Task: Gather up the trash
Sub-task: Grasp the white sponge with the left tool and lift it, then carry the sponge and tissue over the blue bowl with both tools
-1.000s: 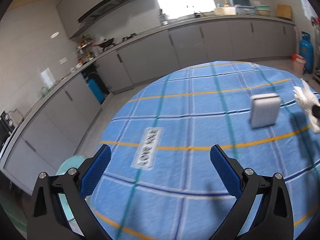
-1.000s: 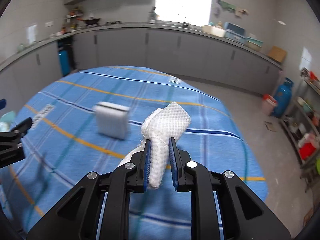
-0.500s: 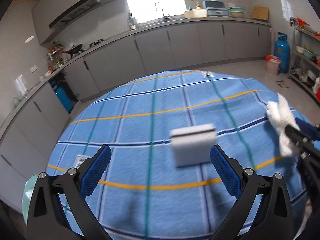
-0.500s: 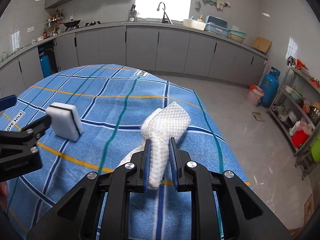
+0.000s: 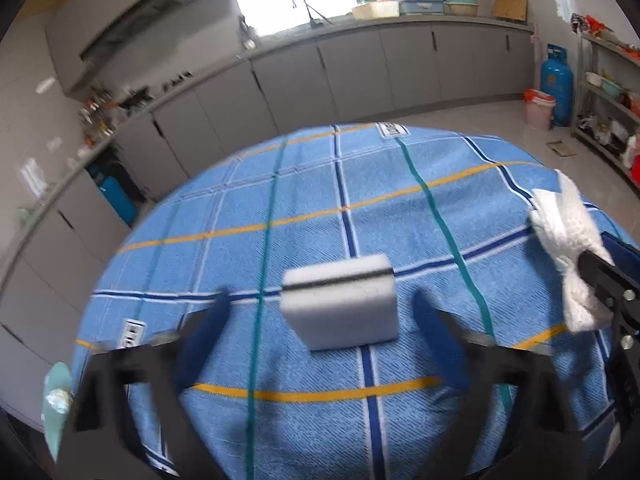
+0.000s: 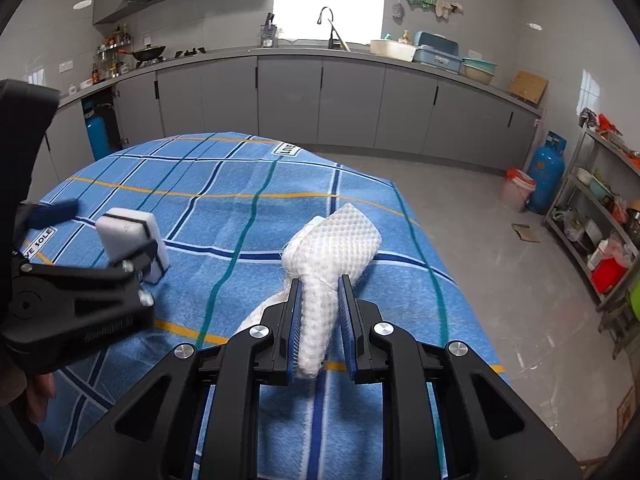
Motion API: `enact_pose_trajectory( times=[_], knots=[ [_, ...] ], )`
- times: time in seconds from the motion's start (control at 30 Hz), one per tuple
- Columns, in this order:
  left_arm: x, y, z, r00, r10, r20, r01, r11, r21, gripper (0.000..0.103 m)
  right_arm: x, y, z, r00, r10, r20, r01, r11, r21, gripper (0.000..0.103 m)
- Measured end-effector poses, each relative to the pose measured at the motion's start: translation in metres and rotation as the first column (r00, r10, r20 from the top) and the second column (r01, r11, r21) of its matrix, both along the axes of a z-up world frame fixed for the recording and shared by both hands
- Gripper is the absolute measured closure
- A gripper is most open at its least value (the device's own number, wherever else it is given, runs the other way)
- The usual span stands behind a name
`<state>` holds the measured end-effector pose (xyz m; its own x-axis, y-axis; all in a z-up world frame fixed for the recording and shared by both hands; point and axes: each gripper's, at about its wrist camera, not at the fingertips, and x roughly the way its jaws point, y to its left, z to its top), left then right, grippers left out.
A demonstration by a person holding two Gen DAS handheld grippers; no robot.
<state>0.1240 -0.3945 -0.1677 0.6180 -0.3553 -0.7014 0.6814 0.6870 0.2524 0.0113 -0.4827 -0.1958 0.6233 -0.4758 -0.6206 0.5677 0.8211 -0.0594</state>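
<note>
The white sponge (image 5: 340,300) is sitting on the blue checked tablecloth (image 5: 304,184), long side running across between the left gripper (image 5: 320,332) fingers, which are closing in without touching yet. The right gripper (image 6: 318,320) is pinching white foam netting (image 6: 334,248).

White sponge (image 5: 340,308) with a thin black seam near its far edge: rectangular block, rounded corners, lying flat on the blue checked tablecloth (image 5: 304,184), around mid-table, slightly toward the near edge. White mesh foam wrap (image 6: 332,256): crumpled, folded over itself, off the table surface, pinched at its lower end, upper end flaring out over the cloth's right side.
</note>
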Motion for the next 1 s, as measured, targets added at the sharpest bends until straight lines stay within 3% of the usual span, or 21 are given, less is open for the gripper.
enact_pose_trajectory(
  times=[0.1,0.33,1.0],
  knots=[
    [0.001,0.003,-0.001,0.999,-0.032,-0.041,0.032,0.999,-0.011,0.05,0.002,0.005,0.001,1.0,0.013,0.003,-0.013,1.0,-0.005,0.084],
    [-0.003,0.023,0.01,0.999,-0.019,0.026,0.019,1.0,-0.008,0.053,0.005,0.02,0.008,0.999,0.037,0.008,-0.037,0.999,-0.025,0.084],
    [0.022,0.159,0.034,0.973,0.211,0.089,-0.209,0.977,-0.033,0.053,0.044,0.124,0.024,0.967,0.255,0.011,-0.254,0.964,-0.082,0.084]
  ],
)
